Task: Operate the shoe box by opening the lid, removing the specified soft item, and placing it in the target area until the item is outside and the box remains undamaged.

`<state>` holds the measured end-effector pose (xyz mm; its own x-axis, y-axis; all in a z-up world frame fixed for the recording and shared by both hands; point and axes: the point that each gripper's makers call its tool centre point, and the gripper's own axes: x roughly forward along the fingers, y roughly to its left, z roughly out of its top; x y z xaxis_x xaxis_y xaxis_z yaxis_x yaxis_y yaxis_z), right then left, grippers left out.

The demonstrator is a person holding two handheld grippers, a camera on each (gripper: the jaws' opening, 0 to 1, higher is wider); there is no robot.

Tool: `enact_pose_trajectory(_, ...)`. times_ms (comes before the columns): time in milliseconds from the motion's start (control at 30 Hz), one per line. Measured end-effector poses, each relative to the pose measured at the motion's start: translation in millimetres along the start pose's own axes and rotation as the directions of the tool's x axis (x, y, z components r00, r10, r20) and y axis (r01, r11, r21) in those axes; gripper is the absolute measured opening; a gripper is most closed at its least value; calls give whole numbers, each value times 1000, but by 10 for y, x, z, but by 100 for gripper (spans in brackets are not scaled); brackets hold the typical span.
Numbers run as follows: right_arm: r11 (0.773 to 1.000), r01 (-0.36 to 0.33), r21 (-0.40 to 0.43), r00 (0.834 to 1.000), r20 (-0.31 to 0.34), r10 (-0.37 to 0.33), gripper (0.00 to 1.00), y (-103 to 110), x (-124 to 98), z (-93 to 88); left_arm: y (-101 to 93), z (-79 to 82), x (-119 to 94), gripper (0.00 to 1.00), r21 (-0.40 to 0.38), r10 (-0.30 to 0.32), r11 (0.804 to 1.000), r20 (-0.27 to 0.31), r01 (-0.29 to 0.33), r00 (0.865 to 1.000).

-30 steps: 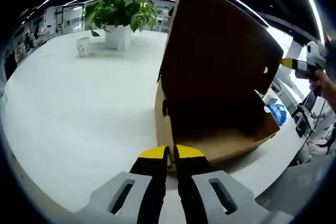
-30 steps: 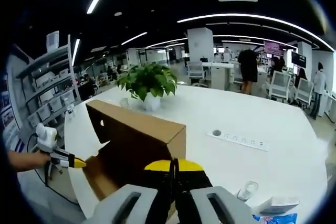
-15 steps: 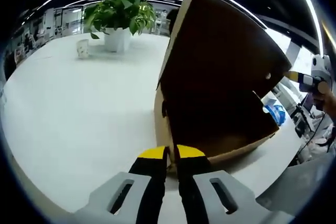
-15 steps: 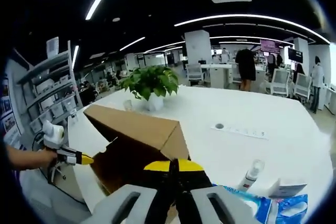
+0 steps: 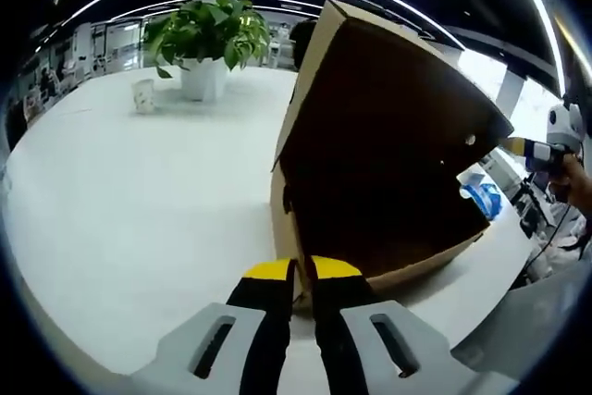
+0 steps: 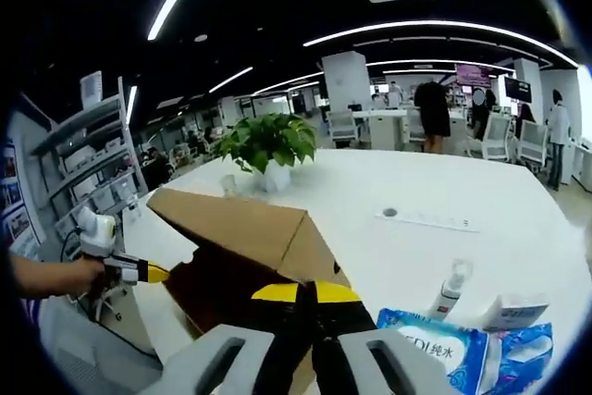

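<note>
The shoe box (image 5: pixel 370 219) is taken as the landmark: it stands on the white table (image 5: pixel 120 201) with its brown lid (image 5: pixel 388 108) raised steeply, the dark underside turned toward the left gripper view. At the near lower edge of the box the left gripper (image 5: pixel 302 277) is seen, its yellow-tipped jaws drawn nearly together with only a thin slit between them; whether the cardboard edge is pinched there cannot be told. In the right gripper view the same box (image 6: pixel 240 247) is seen from the other side, and the right gripper (image 6: pixel 307 291) is held against its near corner, jaws likewise brought close together, with a grip on the cardboard not confirmable. Beyond the far side of the box in the left gripper view, the right gripper is seen held in a hand (image 5: pixel 575 182); to the left of the box in the right gripper view, the other gripper is seen gripped by a hand (image 6: pixel 55 277). A potted plant (image 5: pixel 205 39) and a small cup (image 5: pixel 142 96) stand well behind the box. Just right of the box in the right gripper view, a blue tissue pack (image 6: pixel 435 353), a spray bottle (image 6: pixel 450 286) and a small white carton (image 6: pixel 518 312) lie on the table. The box's contents are hidden.
</note>
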<state>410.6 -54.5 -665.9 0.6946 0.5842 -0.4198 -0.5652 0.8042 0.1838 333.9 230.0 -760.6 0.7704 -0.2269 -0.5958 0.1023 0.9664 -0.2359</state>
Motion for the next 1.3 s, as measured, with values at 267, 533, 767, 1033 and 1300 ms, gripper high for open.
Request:
enact_pose_trajectory(267,1000,4,-24,1000,-4,-4,0,25,-27,-58,28,263,-150,4,20,14,1000,71,-15,997)
enact_pose_trajectory(533,1000,2,-25,1000,-10,-2,0,38,-42,-112,-28,570,-271,5,58,12,998,144,-21,990)
enact_pose_trajectory(767,999,1,-33,1000,-12,-2,0,54,-59,-143,-100,804,-359,6,128,6,991,213,-34,977)
enact_pose_trajectory(1033,999,-2,-40,1000,-21,1,0,58,-63,-200,-159,872,-355,5,180,-12,983,221,-29,975)
enact_pose_trajectory(1300,999,-3,-53,1000,-28,1,0,79,-67,-247,-138,845,-356,6,197,-16,980,222,-28,975)
